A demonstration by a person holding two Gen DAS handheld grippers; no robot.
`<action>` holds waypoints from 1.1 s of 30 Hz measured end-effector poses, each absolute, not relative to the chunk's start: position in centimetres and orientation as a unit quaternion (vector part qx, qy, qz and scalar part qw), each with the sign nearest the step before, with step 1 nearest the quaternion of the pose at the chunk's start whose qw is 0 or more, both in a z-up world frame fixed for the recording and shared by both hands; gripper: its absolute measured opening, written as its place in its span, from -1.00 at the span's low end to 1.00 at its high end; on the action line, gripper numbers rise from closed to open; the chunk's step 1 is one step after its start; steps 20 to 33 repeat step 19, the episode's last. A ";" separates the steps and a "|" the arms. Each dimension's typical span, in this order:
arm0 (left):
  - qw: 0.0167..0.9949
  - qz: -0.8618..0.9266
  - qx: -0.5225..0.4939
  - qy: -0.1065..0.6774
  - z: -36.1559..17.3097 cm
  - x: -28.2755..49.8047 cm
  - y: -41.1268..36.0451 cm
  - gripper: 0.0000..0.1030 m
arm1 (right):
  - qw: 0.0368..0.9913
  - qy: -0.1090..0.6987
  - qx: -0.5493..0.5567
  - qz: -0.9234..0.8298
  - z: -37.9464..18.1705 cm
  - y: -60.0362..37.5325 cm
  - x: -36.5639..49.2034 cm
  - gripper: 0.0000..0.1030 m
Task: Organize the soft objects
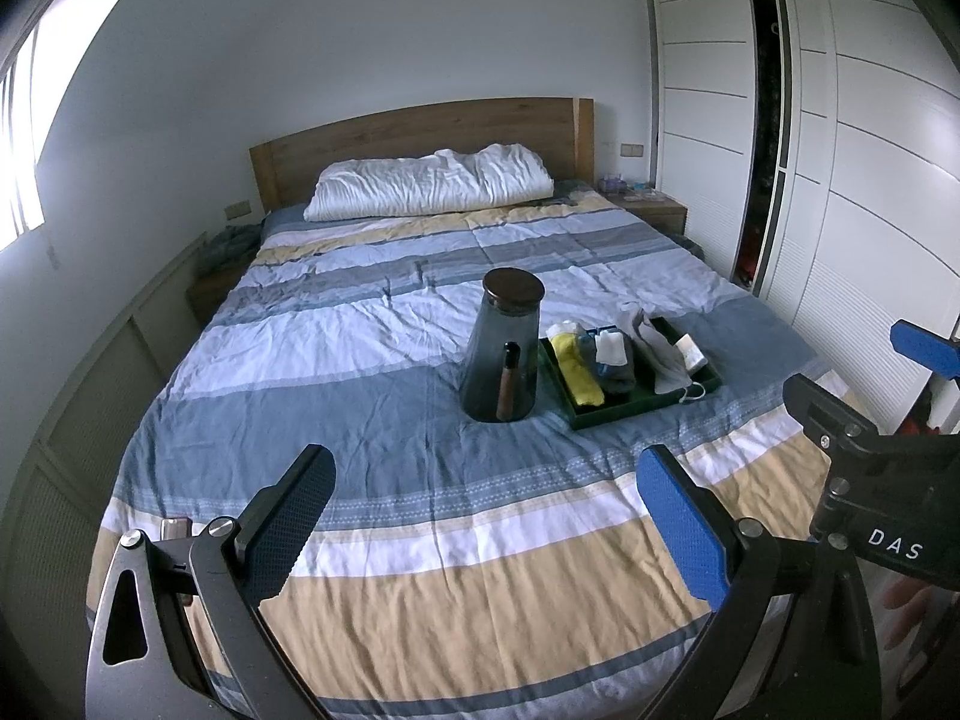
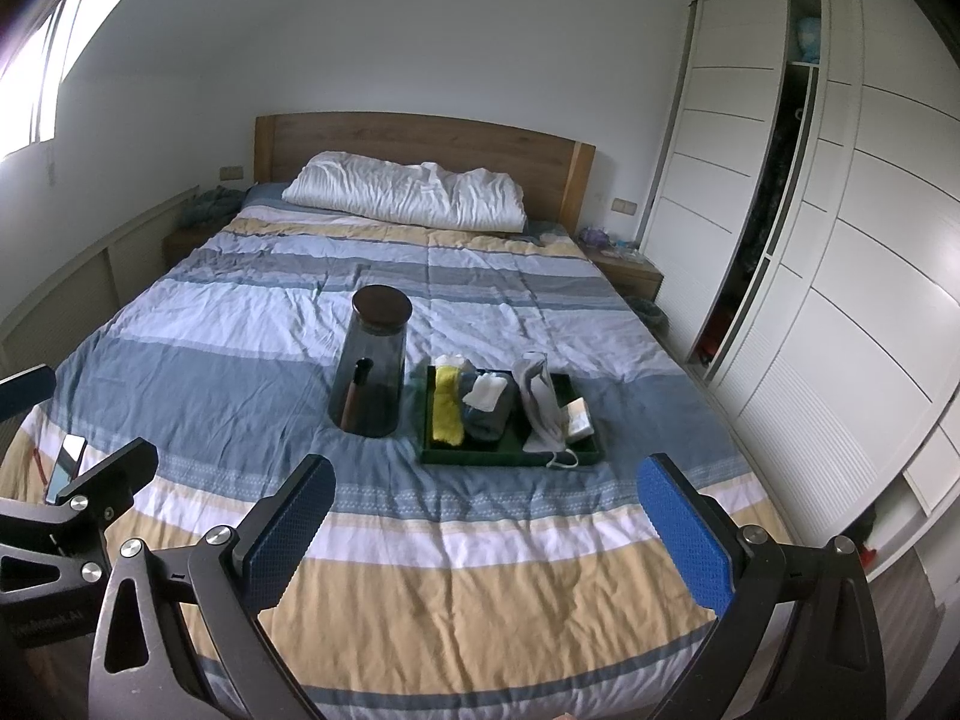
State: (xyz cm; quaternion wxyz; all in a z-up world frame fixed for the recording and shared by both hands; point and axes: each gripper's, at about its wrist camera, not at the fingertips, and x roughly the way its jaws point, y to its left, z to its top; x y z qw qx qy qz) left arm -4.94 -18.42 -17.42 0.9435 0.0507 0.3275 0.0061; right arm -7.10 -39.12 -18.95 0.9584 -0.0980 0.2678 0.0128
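Observation:
A dark green tray lies on the striped bedspread and holds a yellow cloth, a folded grey cloth with a white piece on top, a grey-white face mask and a small white block. Left of the tray stands a dark glass jar with a brown lid. My left gripper and right gripper both hover open and empty over the foot of the bed, well short of the tray.
The bed has a white pillow by its wooden headboard. White wardrobe doors line the right side. Nightstands flank the bed. A phone lies at the bed's left edge.

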 end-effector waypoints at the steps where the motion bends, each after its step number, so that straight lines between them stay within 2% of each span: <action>1: 0.943 0.006 0.051 0.328 -17.4 -4.9 -18.4 0.91 | 0.958 0.268 -0.098 0.012 -19.0 -39.1 -7.0 0.99; 33: 0.943 0.006 0.050 0.328 -17.4 -4.9 -18.4 0.91 | 0.958 0.269 -0.097 0.013 -19.0 -39.2 -7.0 0.99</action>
